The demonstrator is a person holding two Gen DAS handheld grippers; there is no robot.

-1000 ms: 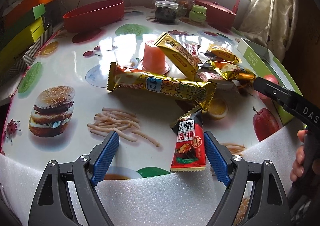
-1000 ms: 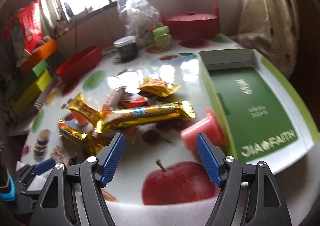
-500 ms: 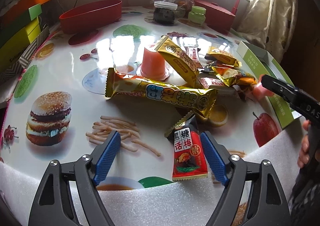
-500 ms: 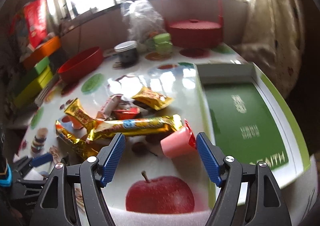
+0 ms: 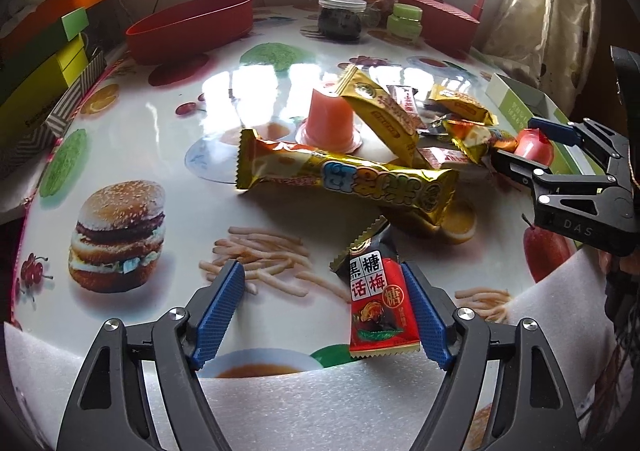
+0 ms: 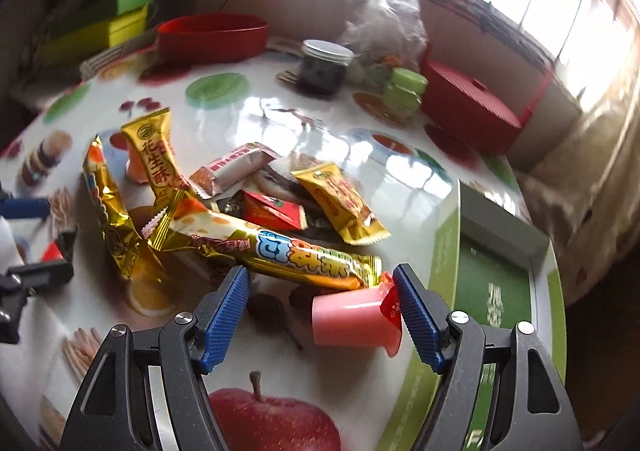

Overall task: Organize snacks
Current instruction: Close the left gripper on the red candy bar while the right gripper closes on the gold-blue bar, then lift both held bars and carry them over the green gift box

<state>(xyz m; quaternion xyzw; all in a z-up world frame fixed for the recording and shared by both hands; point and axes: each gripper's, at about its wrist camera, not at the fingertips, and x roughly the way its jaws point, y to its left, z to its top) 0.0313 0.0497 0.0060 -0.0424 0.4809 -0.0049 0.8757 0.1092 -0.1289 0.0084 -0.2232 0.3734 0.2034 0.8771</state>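
Looking through the left wrist view: the left claw (image 5: 322, 309) stands wide over the near edge of the glossy picture-printed bench (image 5: 132, 123), holding nothing. Its jaws have narrowed a little within the last second and are now steady. The red-and-black plum candy sachet (image 5: 378, 297) lies flat between the blue pads, close against the right pad and well clear of the left; whether that pad touches it I cannot tell. Compared with a second ago the sachet sits deeper between the jaws. Behind it, the long gold foil snack bar (image 5: 348, 181) lies across the heap of small gold and red wrappers (image 5: 440, 119), with an upright pink jelly cup (image 5: 330, 119) just beyond. At right, the right claw (image 5: 532, 145) now brackets a second pink jelly cup with a red lid (image 5: 530, 145), which a second ago lay clear of it.

Right wrist view: the right claw (image 6: 322, 315) is open. It has rolled and shifted across the bench, so the tipped-over jelly cup (image 6: 350, 319) now lies on its side between the pads, lid foil at the right pad, the left pad well apart. The green-and-white cardboard tray (image 6: 496, 283) is just beside it, with nothing seen in the part that shows.

Judgement: both claws are lined up on a first item each; neither grip is made, and no snack is sorted yet.
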